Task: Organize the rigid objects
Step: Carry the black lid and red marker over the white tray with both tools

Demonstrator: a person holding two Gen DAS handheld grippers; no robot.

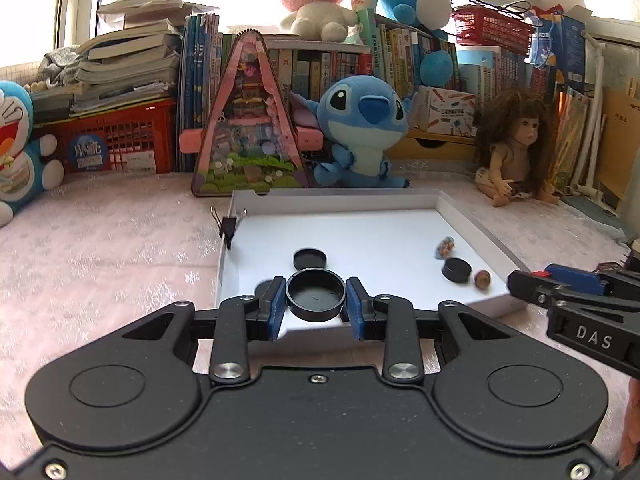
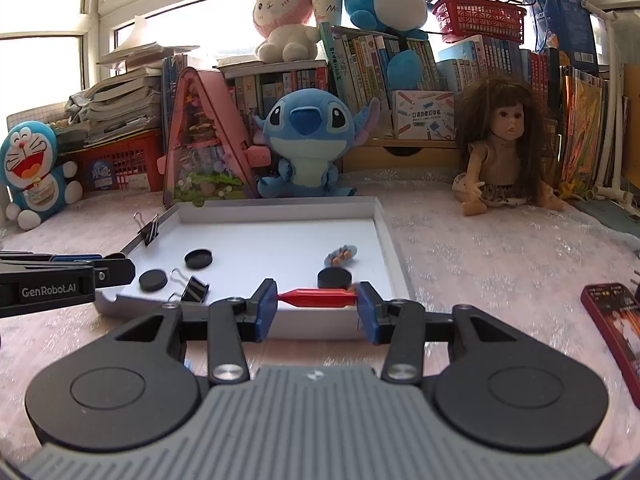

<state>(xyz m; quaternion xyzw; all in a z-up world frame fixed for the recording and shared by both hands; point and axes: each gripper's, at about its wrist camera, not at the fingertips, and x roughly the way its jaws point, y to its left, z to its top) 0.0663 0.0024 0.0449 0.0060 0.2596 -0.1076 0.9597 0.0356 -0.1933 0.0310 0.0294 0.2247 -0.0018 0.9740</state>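
Gripping a round black cap (image 1: 316,298) between our left claw's (image 1: 316,304) blue pads, hollow side up, we hold it above the white tray's (image 1: 472,220) near edge. Our right claw (image 2: 317,306) clamps a slim red plastic piece (image 2: 316,298) crosswise by its tapered ends, over the same edge. Matte black discs (image 2: 198,259) and a glossy binder clip (image 2: 194,290) lie inside the tray.

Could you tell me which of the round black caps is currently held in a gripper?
The hollow-side-up round black cap, clamped between the left gripper pads; the other caps lie loose in the white tray.
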